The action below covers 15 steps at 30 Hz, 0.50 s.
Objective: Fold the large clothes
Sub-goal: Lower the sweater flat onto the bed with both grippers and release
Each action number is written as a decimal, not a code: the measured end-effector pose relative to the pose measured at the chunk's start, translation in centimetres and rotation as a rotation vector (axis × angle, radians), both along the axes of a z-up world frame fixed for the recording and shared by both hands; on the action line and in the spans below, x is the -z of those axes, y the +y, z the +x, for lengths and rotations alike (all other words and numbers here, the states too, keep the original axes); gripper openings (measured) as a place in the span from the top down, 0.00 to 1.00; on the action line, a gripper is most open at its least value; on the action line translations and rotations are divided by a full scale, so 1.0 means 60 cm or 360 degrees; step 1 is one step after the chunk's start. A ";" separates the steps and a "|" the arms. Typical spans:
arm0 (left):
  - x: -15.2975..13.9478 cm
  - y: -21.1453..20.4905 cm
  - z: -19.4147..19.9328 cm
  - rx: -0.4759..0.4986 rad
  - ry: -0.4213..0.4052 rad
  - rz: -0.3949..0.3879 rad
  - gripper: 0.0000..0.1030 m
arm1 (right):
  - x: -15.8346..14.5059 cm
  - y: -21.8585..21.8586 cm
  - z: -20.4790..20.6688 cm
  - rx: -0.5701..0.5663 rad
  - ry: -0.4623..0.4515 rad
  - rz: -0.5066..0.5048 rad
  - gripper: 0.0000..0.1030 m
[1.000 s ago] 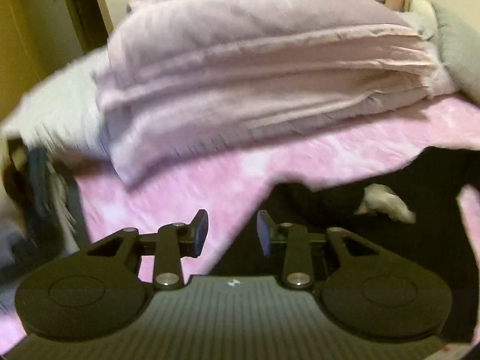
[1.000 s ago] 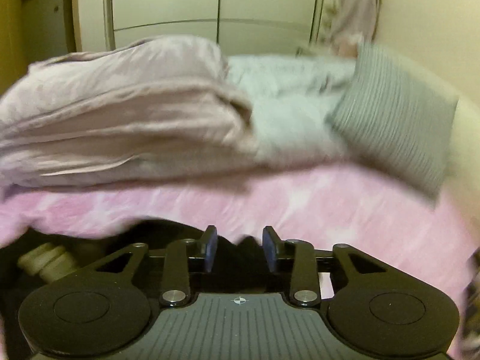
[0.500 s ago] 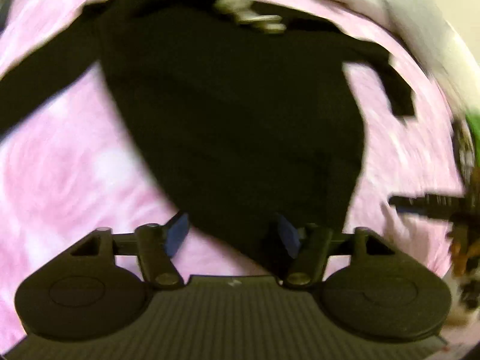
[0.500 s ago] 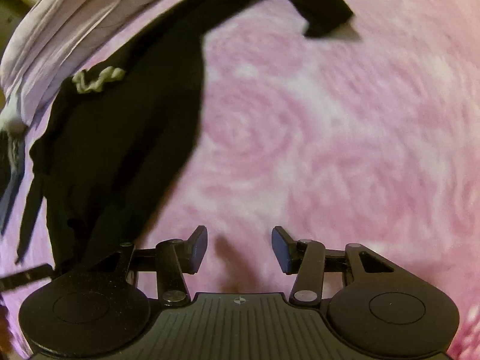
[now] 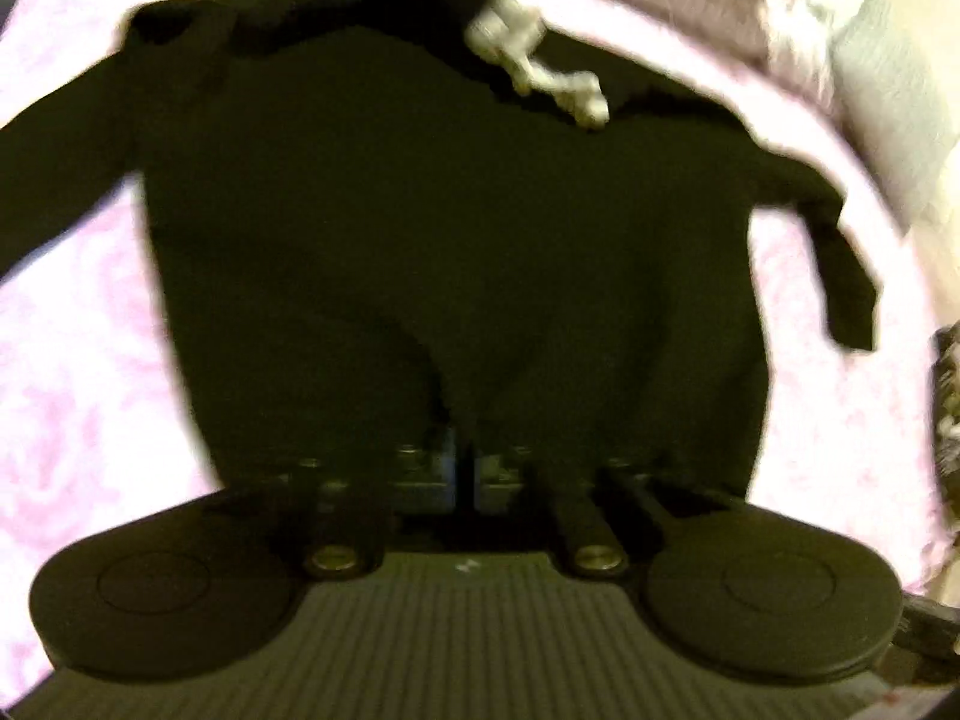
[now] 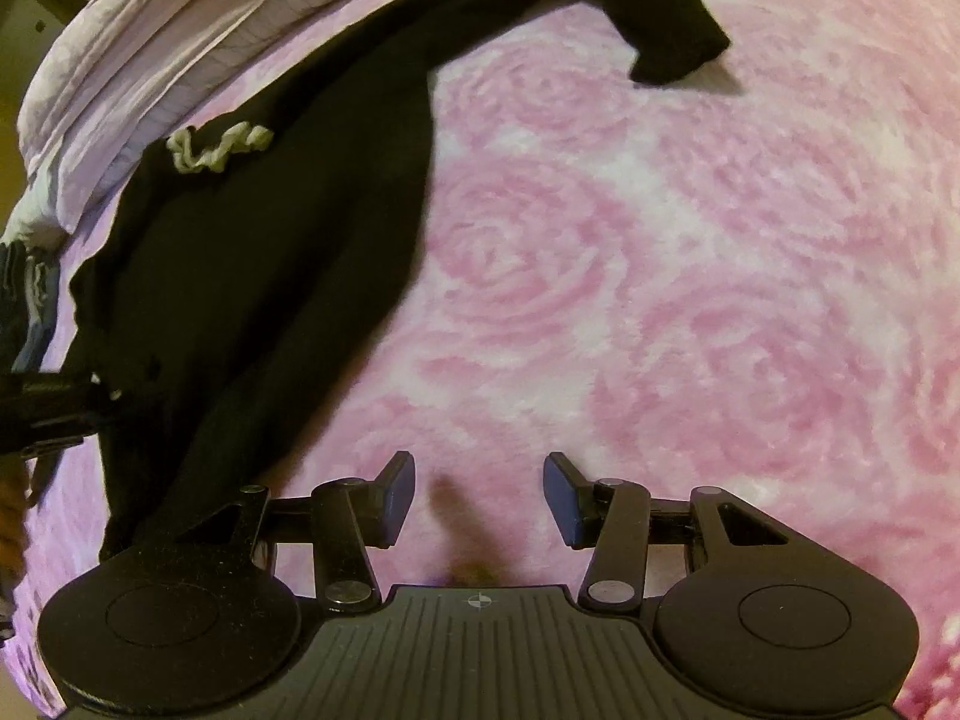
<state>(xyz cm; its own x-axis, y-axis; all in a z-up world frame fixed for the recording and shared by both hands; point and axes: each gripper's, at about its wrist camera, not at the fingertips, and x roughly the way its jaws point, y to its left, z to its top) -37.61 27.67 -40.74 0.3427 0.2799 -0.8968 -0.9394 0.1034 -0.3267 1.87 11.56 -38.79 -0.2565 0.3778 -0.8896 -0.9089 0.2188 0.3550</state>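
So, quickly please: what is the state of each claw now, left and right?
Left claw: just closed, at the hem of the black sweater; a real hold cannot be told.
Right claw: open, empty, over the pink blanket.

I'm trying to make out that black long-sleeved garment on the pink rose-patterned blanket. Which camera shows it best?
The left wrist view: the black long-sleeved garment fills it, body and both sleeves spread, though blurred. The right wrist view shows it sharper but only slantwise along the left edge, one sleeve reaching across the pink rose-patterned blanket.
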 end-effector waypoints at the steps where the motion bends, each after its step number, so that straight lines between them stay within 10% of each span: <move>1: -0.015 -0.013 -0.032 -0.0047 0.0010 0.0018 0.98 | -0.002 0.000 -0.002 -0.0005 0.0024 0.0010 0.57; 8: -0.069 -0.102 -0.272 -0.0409 0.0372 0.0063 0.97 | 0.001 0.015 -0.044 -0.0117 0.0236 0.0098 0.57; 15: -0.017 -0.083 -0.286 -0.0359 0.0452 0.0050 0.96 | 0.031 0.026 -0.100 -0.0123 0.0373 0.0166 0.56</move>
